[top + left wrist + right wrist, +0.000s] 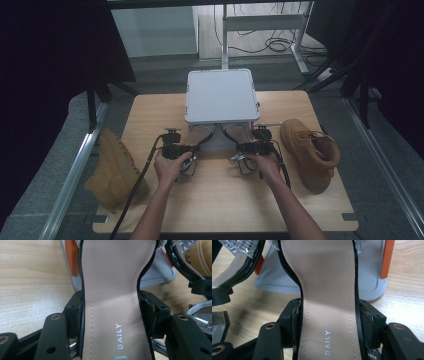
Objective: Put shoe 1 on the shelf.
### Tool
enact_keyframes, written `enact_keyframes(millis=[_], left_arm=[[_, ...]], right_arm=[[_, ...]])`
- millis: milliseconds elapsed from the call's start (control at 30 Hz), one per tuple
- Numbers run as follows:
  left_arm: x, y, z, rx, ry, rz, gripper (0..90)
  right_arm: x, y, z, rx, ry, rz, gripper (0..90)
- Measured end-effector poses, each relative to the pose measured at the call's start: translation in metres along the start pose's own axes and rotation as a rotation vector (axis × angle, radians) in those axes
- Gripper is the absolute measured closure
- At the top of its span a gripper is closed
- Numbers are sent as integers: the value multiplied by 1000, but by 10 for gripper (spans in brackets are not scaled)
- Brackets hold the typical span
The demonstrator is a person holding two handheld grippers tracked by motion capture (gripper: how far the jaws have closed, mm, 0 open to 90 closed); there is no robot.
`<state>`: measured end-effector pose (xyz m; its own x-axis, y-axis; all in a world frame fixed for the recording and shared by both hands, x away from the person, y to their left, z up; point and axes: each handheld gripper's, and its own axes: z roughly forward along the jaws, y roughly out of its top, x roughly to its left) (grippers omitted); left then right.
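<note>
Sandals are held, one (pixel 112 302) in the left fingers (pixel 75 308), one (pixel 329 302) in the right fingers (pixel 293 311), squeezed at the stiff, light middle.

You're in a lab-style recording bay: a pale wooden bench (pixel 225 200) ahead of your tools, black curtains (pixel 45 45) at both sides, metal frame legs and loose cables (pixel 270 42) beyond.

Smooth matt leather-like sandal insole (pixel 110 302); pale wood-grain table (pixel 225 200).
</note>
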<state>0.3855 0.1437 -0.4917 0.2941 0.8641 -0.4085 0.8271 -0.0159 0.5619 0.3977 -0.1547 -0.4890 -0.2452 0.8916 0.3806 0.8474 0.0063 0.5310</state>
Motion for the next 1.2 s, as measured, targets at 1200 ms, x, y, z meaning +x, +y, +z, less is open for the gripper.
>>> enact_keyframes(millis=[1200], left_arm=[[-11, 3, 3, -62, -47, 4, 239]], right_arm=[[17, 4, -6, -104, -114, -100, 221]])
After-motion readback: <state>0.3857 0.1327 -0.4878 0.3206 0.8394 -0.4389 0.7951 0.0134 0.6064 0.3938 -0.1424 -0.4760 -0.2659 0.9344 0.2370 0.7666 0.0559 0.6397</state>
